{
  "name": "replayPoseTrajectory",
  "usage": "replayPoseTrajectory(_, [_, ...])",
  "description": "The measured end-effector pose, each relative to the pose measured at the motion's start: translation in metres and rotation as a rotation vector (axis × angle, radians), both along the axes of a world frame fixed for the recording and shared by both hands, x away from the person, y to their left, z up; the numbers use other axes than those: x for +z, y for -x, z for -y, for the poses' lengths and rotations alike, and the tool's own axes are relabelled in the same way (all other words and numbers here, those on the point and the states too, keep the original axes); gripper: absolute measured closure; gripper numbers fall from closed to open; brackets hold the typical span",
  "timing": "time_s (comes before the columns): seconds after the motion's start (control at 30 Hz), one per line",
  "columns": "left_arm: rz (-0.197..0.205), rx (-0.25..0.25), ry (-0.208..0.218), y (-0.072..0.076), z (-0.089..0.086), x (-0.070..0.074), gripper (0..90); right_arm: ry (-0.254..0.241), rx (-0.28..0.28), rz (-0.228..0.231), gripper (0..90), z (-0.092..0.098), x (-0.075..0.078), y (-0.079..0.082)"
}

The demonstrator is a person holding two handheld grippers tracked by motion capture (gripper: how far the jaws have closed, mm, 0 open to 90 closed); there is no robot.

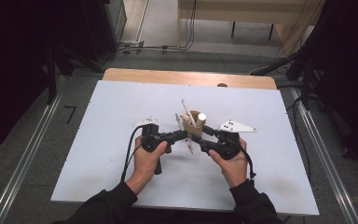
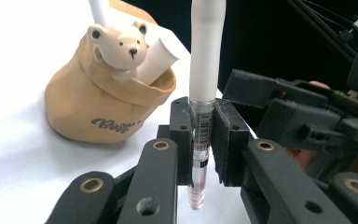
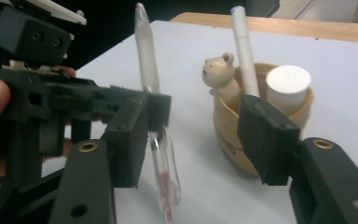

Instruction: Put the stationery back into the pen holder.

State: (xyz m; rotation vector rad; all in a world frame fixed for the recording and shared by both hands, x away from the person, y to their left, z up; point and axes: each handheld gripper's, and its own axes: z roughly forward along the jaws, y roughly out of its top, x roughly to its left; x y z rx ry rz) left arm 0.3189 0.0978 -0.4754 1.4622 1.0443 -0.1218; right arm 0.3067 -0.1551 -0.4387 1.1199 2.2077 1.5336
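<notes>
A pen with a frosted white cap and a clear barrel (image 2: 207, 60) stands upright, and my left gripper (image 2: 205, 135) is shut on its barrel. A tan bag-shaped pen holder (image 2: 98, 102) with a small bear figure (image 2: 119, 46) on its rim stands just behind. In the right gripper view, my right gripper (image 3: 200, 126) is open, its pads wide apart on either side of the pen (image 3: 147, 56), which stands close to the left pad (image 3: 130, 140). From above, both grippers (image 1: 185, 135) (image 1: 204, 136) meet in front of the holder (image 1: 196, 125).
The holder (image 3: 228, 140) contains a white pen (image 3: 243, 51) and a thick white cylinder (image 3: 287, 88). A white sheet (image 1: 121, 112) covers the wooden table (image 1: 168, 74). Cables and furniture legs lie on the floor beyond the far edge.
</notes>
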Motion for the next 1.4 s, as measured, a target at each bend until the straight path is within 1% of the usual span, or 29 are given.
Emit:
replayPoseTrajectory(0.1, [0.007, 0.003, 0.002, -0.001, -0.002, 0.002, 80.7, 0.016, -0.002, -0.011, 31.2, 0.005, -0.003, 0.000])
replayPoseTrajectory(0.17, [0.011, 0.005, 0.004, -0.001, -0.002, 0.004, 80.7, 0.026, -0.010, -0.021, 28.3, 0.008, -0.008, 0.001])
replayPoseTrajectory(0.27, [0.016, 0.011, 0.014, -0.003, -0.003, 0.007, 80.7, 0.058, -0.015, -0.041, 24.4, 0.011, -0.014, 0.001])
replayPoseTrajectory(0.33, [0.020, 0.015, 0.023, -0.003, -0.004, 0.009, 80.7, 0.071, -0.022, -0.049, 21.5, 0.013, -0.017, 0.001])
replayPoseTrajectory(0.53, [0.027, 0.023, 0.027, -0.004, -0.007, 0.012, 80.7, 0.108, -0.033, -0.058, 13.9, 0.018, -0.024, 0.002])
replayPoseTrajectory(0.77, [0.027, 0.030, 0.030, -0.007, -0.006, 0.013, 80.6, 0.113, -0.054, -0.060, 12.8, 0.025, -0.027, 0.002])
replayPoseTrajectory(0.87, [0.031, 0.032, 0.041, -0.009, -0.006, 0.015, 80.6, 0.118, -0.060, -0.063, 12.8, 0.026, -0.028, 0.001])
replayPoseTrajectory(1.03, [0.042, 0.046, 0.050, -0.015, -0.005, 0.019, 80.6, 0.120, -0.063, -0.066, 12.9, 0.027, -0.029, 0.000])
replayPoseTrajectory(1.23, [0.040, 0.071, 0.052, -0.022, -0.004, 0.018, 80.6, 0.117, -0.067, -0.071, 12.9, 0.027, -0.030, 0.000])
replayPoseTrajectory(1.4, [0.049, 0.075, 0.052, -0.027, -0.003, 0.021, 80.6, 0.118, -0.067, -0.073, 12.9, 0.027, -0.031, -0.001])
